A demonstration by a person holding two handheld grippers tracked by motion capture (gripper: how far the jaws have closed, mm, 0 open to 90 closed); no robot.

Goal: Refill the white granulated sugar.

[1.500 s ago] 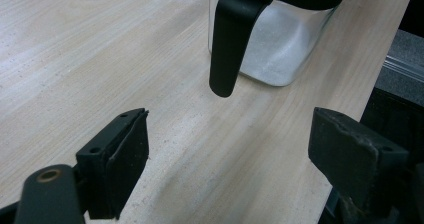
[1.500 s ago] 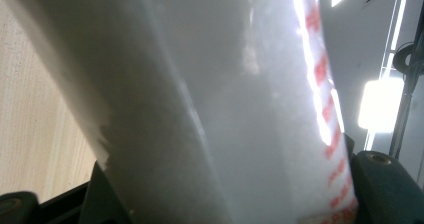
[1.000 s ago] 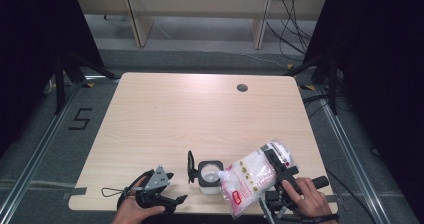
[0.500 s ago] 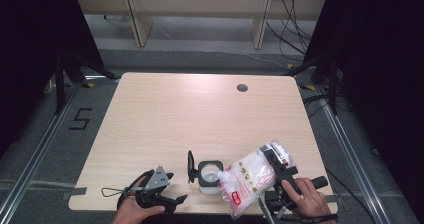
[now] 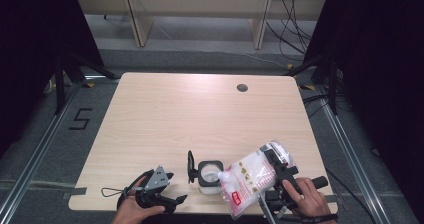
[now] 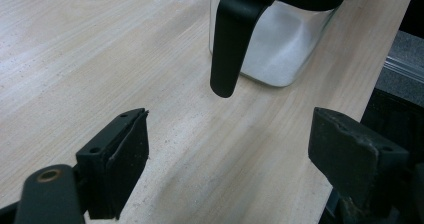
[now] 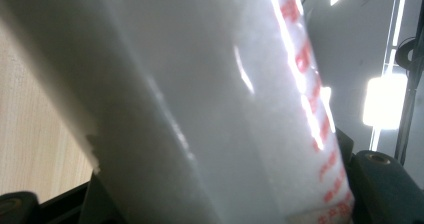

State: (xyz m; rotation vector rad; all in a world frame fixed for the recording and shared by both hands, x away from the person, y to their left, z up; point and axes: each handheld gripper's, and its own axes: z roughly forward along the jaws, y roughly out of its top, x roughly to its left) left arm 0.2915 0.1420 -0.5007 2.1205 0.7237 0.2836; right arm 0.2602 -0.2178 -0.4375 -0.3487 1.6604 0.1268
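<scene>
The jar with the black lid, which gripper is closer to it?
Right. The right gripper holds a white bag tilted against the jar. The left gripper, jaws open and empty, rests apart beside it.

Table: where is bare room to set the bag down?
Free: the table from the jar back to the far edge and cable hole. Crowded: near edge, with left gripper, jar, and bag in the right gripper.

Black two-jaw left claw [image 5: 172, 200], grey three-cornered plate, looped black cable
</scene>
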